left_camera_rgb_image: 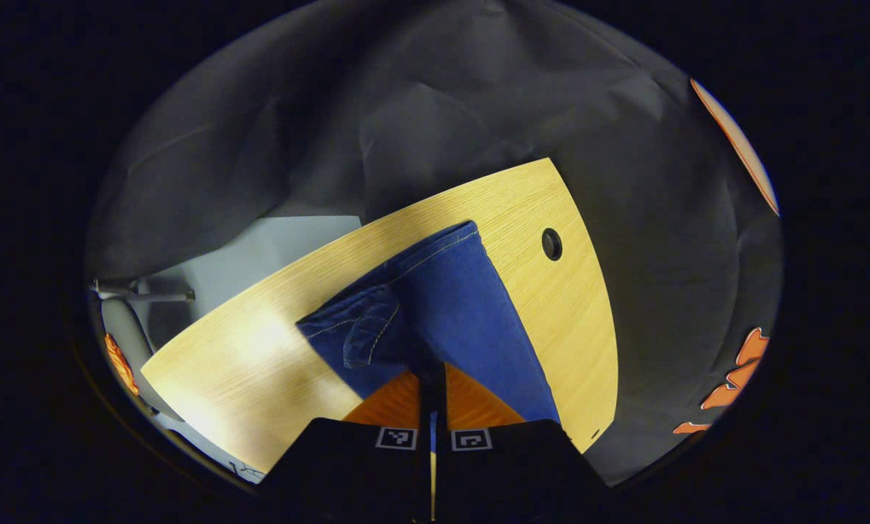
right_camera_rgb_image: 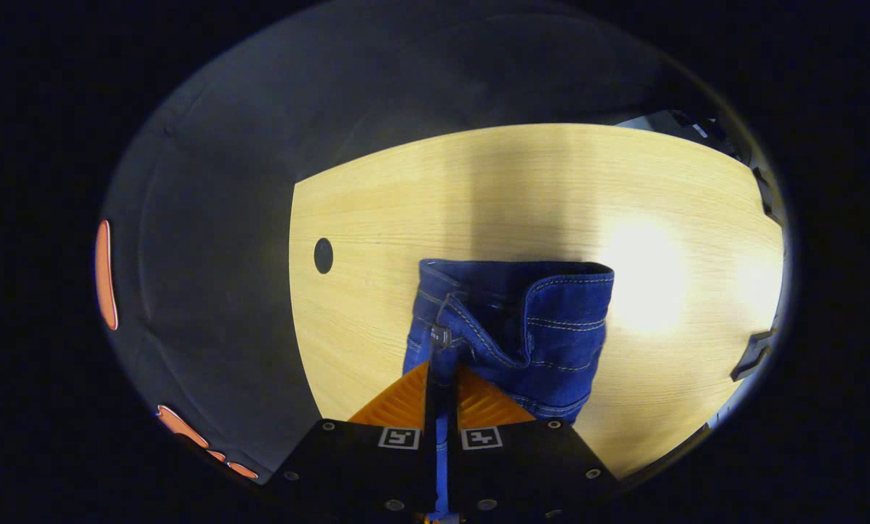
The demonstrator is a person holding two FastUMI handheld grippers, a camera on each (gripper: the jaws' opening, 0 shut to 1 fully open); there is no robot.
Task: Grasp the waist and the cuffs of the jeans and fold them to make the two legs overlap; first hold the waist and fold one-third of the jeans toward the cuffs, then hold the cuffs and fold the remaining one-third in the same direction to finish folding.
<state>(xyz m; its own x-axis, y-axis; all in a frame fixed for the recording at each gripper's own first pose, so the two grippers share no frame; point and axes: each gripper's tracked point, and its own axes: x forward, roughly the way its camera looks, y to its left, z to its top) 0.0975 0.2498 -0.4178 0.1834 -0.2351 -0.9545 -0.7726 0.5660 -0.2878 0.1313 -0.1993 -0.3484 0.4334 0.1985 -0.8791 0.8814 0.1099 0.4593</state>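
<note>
A: Both hand-held grippers pinch the blue denim jeans (left_camera_rgb_image: 442, 306) on the pale wooden worktop (left_camera_rgb_image: 551, 306): left (left_camera_rgb_image: 432, 378) clamped, right (right_camera_rgb_image: 441, 375) clamped near the waistband.
B: Thin bites; denim could slip, skewing the fold.

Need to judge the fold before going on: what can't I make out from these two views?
- Left gripper view: the jeans near end is hidden behind the left tongs.
- Right gripper view: the denim pinched in the right tongs is covered by them; the waist's underside and the cuffs can't be told.
</note>
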